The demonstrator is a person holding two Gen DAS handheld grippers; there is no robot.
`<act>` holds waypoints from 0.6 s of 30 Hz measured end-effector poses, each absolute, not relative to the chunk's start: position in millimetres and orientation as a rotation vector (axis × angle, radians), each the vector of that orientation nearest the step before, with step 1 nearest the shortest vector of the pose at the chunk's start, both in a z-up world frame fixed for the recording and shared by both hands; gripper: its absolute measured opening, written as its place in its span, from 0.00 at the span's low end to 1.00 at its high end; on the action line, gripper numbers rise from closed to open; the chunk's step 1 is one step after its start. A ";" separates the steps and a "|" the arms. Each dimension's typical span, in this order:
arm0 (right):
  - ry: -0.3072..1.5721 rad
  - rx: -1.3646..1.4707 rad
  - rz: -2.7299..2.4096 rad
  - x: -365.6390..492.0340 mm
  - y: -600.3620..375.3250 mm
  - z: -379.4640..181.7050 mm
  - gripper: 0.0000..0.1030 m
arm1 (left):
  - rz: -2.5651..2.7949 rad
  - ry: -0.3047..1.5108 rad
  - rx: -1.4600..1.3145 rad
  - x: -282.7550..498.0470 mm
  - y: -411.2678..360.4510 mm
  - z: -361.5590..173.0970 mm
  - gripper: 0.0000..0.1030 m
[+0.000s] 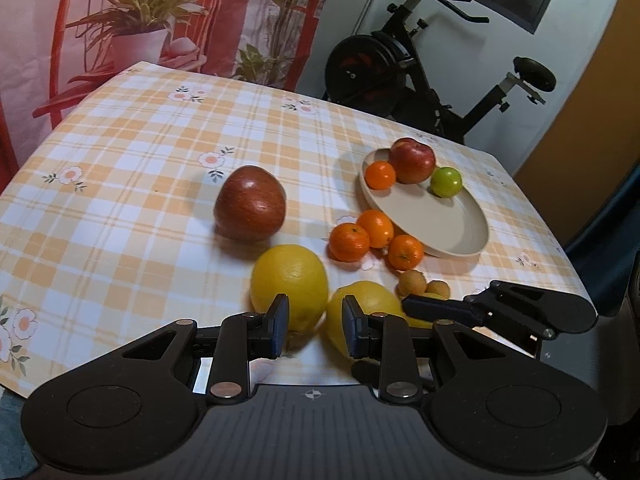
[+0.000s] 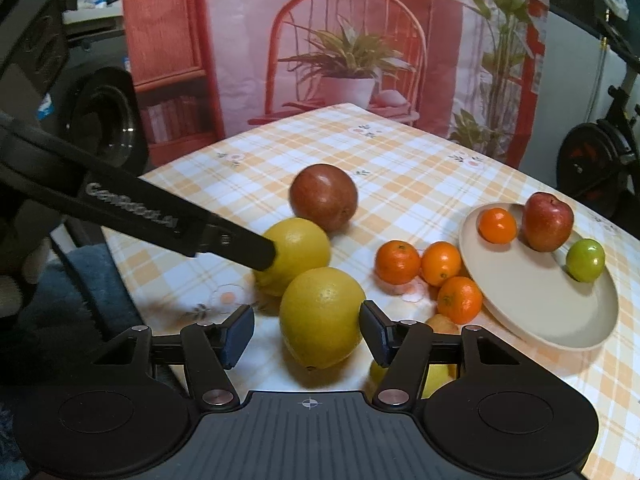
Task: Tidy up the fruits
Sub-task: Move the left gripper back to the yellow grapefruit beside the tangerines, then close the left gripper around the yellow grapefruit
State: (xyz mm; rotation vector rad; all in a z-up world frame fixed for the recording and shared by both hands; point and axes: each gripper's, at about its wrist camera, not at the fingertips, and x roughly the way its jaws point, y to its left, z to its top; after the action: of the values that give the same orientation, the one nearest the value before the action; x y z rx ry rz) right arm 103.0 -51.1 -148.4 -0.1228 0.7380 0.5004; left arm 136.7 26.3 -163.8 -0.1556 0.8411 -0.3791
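Table under a checked yellow-and-white tablecloth [image 1: 120,160] with flower prints. Beige oval plate [image 1: 460,232] at the far right side, holding three pieces at its far end: one red apple [image 1: 412,160], one mandarin [image 1: 380,175] touching the apple's left side, one green round fruit [image 1: 446,182] at the apple's right. Loose on the cloth: one large dark red apple [image 1: 250,204] near the middle; a cluster of three mandarins [image 1: 376,228] just beside the plate's near left rim, touching one another; two small tan fruits [image 1: 411,283] nearer than the mandarins; two large yellow citrus fruits, the left one [image 1: 289,280] and the right one [image 1: 368,308], side by side at the near edge. Left gripper [image 1: 316,326]: jaws drawn close together with only a narrow gap, nothing in it, pointing down toward the seam between the two yellow fruits; in the right wrist view its tip meets the farther yellow fruit. Right gripper [image 2: 308,334]: jaws spread, the nearer yellow fruit standing between the tips, the right pad at the fruit's edge, the left pad clear of it, no squeeze visible. Background: printed backdrop [image 1: 140,20] showing a red chair and potted plant; black exercise bike [image 1: 400,72] behind the table.
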 end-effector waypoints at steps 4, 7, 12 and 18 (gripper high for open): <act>0.739 -0.100 0.501 100.1 -53.3 -147.6 0.51 | -0.414 0.838 -0.167 139.9 22.0 -161.2 0.29; 0.737 -0.094 0.503 100.1 -54.2 -147.3 0.50 | -0.446 0.835 -0.172 146.2 17.2 -158.5 0.29; 0.736 -0.093 0.504 99.9 -54.6 -147.8 0.50 | -0.488 0.870 -0.161 157.3 5.0 -164.3 0.29; 0.736 -0.075 0.501 100.7 -58.5 -149.2 0.50 | -0.501 0.899 -0.146 161.6 -0.3 -171.7 0.29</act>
State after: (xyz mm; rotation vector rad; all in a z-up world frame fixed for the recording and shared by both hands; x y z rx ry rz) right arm 100.7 -58.5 -149.2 -0.0753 0.7364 0.5009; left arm 161.6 -0.3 -171.7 -0.1462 0.8991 -0.5005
